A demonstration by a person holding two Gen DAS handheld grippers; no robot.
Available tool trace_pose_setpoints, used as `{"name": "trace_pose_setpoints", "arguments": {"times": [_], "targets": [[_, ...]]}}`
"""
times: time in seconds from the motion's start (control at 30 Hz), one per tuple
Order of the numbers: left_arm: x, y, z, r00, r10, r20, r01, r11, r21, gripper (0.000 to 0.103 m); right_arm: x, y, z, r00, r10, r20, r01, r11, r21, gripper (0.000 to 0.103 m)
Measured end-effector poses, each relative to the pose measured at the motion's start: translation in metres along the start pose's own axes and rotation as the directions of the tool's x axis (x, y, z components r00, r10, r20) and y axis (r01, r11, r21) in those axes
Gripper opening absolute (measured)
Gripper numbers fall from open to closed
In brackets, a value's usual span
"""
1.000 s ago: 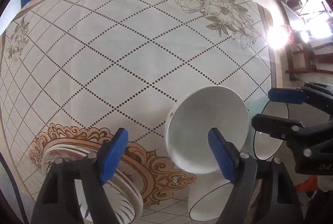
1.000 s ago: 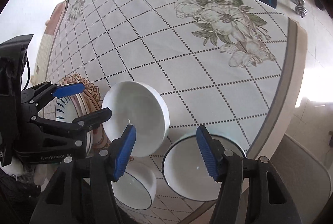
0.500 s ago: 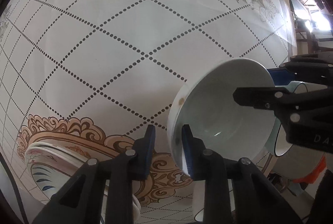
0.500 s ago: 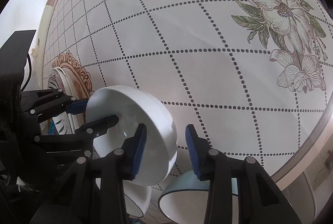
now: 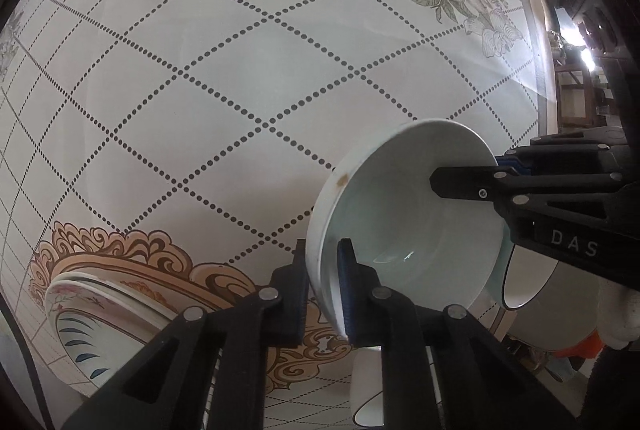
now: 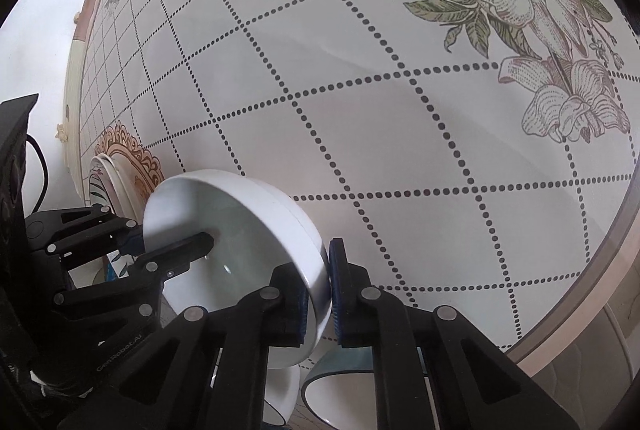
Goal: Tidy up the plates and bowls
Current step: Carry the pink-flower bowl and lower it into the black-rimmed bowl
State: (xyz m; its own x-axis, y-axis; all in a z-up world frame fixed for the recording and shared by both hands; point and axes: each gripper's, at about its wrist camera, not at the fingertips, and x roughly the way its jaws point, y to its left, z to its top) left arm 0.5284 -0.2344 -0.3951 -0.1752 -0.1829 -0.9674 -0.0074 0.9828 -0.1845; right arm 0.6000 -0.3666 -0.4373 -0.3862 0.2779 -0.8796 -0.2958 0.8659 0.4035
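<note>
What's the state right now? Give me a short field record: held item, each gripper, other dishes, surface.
held item: white bowl, gripped at opposite rims
left gripper: just closed, shut on bowl rim
right gripper: just closed, shut on opposite rim
other dishes: patterned plate stack at left; dark-rimmed bowl beneath; small white bowl below
surface: patterned tablecloth

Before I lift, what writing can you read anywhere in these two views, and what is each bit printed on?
"DAS", cut off at the frame edge: on the black body of the right hand-held gripper, seen from the left wrist.
"GenRobot.AI": on the black body of the left hand-held gripper, seen from the right wrist.
No lettering shows on the white bowl, the plates or the tablecloth.
</note>
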Motion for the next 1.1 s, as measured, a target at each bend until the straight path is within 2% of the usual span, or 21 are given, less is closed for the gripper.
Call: {"name": "trace_pose_setpoints", "arguments": {"times": [0.4,0.6,0.83,1.1], "targets": [[-0.016,-0.002,0.018,1.000,0.003,0.022,-0.004,1.000,0.018,0.011,-0.018,-0.012,-0.009,0.999,0.030,0.021,-0.031,0.998,0.051,0.009],[-0.038,-0.012,0.014,0.999,-0.002,0.045,0.000,0.999,0.039,0.011,-0.038,-0.006,-0.021,0.999,0.027,0.043,-0.030,0.998,0.056,0.009],[-0.076,-0.017,0.006,0.996,-0.010,0.088,0.002,0.995,0.095,0.011,-0.074,-0.002,-0.050,0.995,0.026,0.094,-0.033,0.996,0.085,0.009],[-0.099,-0.027,-0.027,0.993,-0.037,0.111,0.017,0.985,0.171,0.011,-0.098,0.004,-0.104,0.989,0.017,0.146,-0.039,0.988,0.150,0.009]]}}
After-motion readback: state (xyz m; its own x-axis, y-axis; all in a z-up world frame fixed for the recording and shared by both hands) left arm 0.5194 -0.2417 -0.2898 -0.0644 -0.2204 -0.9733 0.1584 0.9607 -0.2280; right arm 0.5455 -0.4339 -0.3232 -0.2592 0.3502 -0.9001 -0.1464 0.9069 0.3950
